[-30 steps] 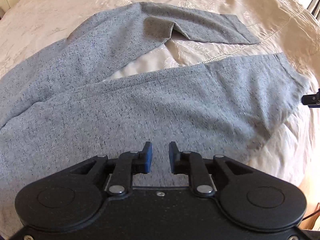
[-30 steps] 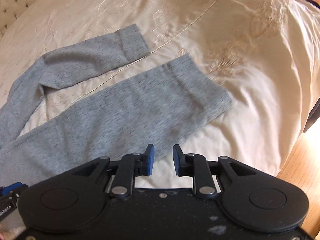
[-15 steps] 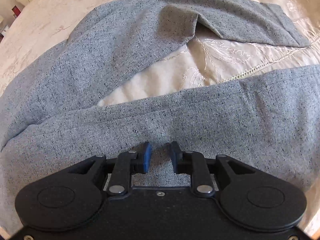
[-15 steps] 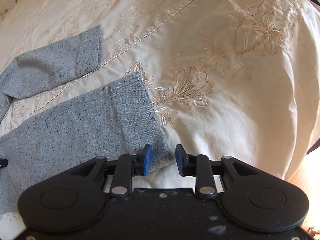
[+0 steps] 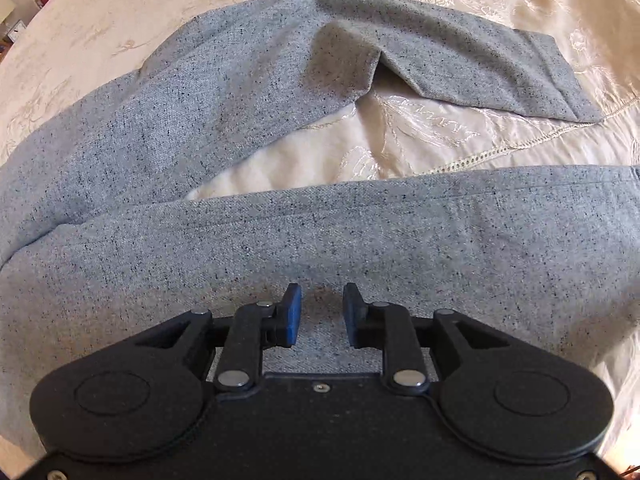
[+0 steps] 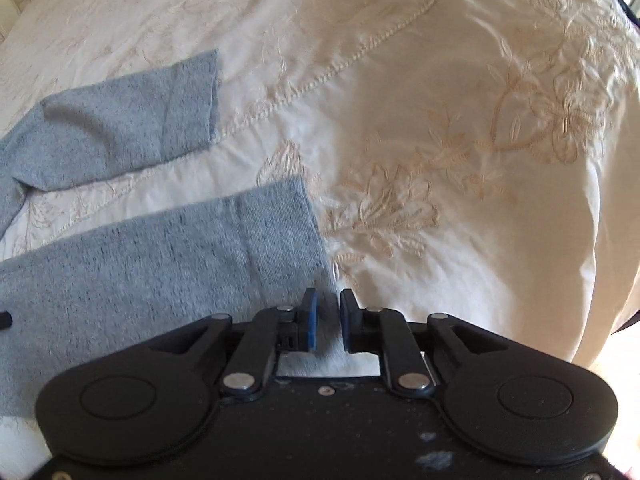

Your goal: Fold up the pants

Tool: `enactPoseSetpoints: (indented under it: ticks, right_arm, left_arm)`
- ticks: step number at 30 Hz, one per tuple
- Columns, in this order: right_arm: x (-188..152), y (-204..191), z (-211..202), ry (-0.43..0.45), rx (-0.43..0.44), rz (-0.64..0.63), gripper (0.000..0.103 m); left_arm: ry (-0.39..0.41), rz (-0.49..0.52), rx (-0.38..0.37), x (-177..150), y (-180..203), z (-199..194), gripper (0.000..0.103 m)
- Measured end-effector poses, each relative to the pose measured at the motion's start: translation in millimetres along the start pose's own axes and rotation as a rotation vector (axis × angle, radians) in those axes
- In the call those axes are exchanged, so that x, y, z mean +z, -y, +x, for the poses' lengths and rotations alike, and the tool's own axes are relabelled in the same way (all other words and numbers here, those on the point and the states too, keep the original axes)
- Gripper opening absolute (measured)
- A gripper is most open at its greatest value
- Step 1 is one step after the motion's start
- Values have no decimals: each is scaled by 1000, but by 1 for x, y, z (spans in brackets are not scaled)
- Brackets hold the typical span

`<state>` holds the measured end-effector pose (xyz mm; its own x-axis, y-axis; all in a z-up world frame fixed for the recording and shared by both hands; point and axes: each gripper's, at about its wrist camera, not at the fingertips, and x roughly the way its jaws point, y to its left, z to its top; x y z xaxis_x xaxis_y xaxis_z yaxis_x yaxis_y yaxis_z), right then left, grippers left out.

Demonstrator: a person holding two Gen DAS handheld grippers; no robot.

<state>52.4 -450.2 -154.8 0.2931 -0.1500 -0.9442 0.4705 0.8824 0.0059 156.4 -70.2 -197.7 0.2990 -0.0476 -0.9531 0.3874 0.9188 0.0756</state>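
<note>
- Grey speckled knit pants (image 5: 360, 240) are lying legs apart on the embroidered cream bedspread (image 6: 460, 120); near leg spanning 9 to 3 o'clock, far leg creased toward 1.
- Left claw (image 5: 318, 312) is hovering spread over mid-leg.
- Right claw (image 6: 328, 318) is standing spread at the near cuff (image 6: 280, 232).
- Risk: the soft knit is likely to bunch, or the slick bedspread to be pinched along.

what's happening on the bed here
A person holds a gripper in each hand over grey pants spread flat on a cream embroidered bedspread. The left gripper sits open over the near leg's middle. The right gripper is open at that leg's hem corner. Neither has gripped any fabric, and the far leg lies bent, unfolded.
</note>
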Motion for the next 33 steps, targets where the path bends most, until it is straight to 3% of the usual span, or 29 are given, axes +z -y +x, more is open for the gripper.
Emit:
enactPoseSetpoints:
  ticks: [2,4,8,10,11,14,17,20,27,32,33]
  right_arm:
    - [11,-6,0,45,49,-21,24]
    - [20,-14,11,34,61,-67,25]
    - [28,-11,47,-69,-29,-49,24]
    - [29,-10,43,-41,-46,-25,25]
    - [30,-11,35,-8,-31,-21,25]
    - [36,-18,18,76,67,15,25]
    - [51,-29,25,83,170,76,26]
    - [73,-47,42,96,201,112,26]
    - [107,-71,102,-20,153,100,28]
    - [114,-73,110,-52,245,158,32]
    - [115,-76,110,-50,243,142,20]
  left_arm:
    - [-18,12,4,0,1,11,32]
    - [-23,30,28,1,7,21,31]
    - [-28,62,31,10,15,22,31]
    - [-25,34,-6,14,8,13,36]
    - [-17,18,-15,15,4,8,41]
    - [23,-20,-8,15,-13,-13,42]
    - [55,-36,10,19,-32,-28,42]
    - [63,-55,3,18,-48,-42,42]
    - [60,-147,1,9,-87,-48,42]
    - [33,-223,10,-1,-114,-46,42]
    - [30,-233,13,-2,-118,-45,42]
